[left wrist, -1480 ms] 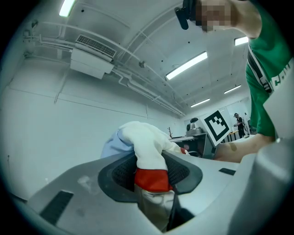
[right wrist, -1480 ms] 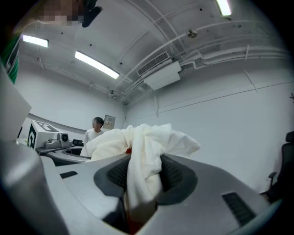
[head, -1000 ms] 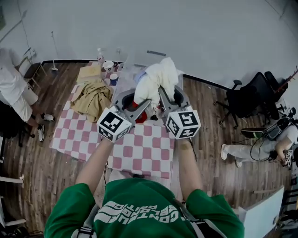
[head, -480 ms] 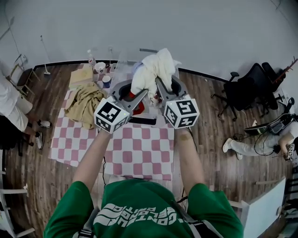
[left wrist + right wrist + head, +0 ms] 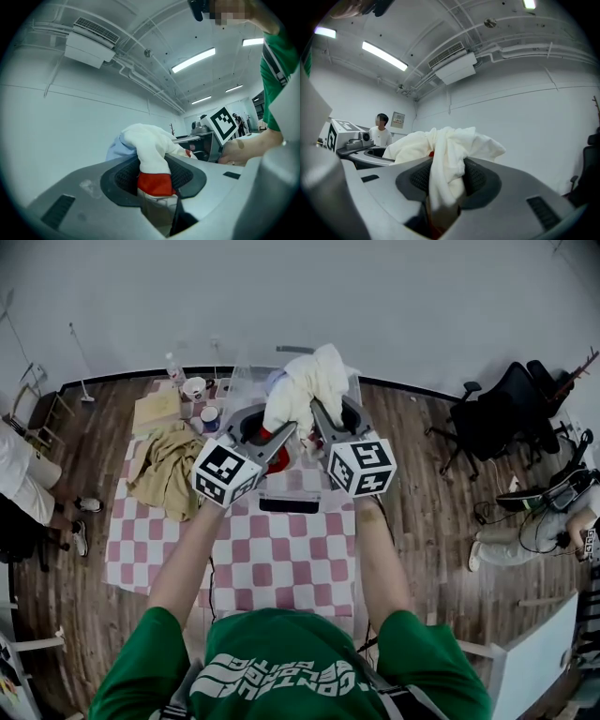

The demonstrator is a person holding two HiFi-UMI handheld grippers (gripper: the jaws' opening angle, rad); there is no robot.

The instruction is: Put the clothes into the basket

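left claw [image 5: 157,180] is closed on a fold of a white garment [image 5: 305,390], its dark pads pressing the cloth from both sides, with the garment's red trim [image 5: 154,183] right at the pinch. right claw [image 5: 445,183] is closed the same way on another fold of that garment, and white cloth spills up and out over its pads. both claws point level and lie close side by side, marker cubes toward the person, with the garment bunched in a heap between and above their tips, off the tabletop [image 5: 281,559].

nearest in the head view is the person's green shirt [image 5: 281,671], with both bare forearms reaching out over the pink and white checked tabletop. a flat black thing [image 5: 289,506] lies on the checks just near of the claws. to the left, a tan garment [image 5: 167,470] lies crumpled on the tabletop, well apart from the claws. farther left sit a flat tan piece [image 5: 157,412], two cups [image 5: 194,388] and a small bottle [image 5: 173,369].

a clear basket [image 5: 240,388] stands at the far end of the tabletop. the white heap shows in front of it, and i cannot tell if it is over the opening. a pale blue cloth [image 5: 117,147] shows just behind the heap.

beyond are wood floor, a white wall and dark chairs [image 5: 492,432] at far right.
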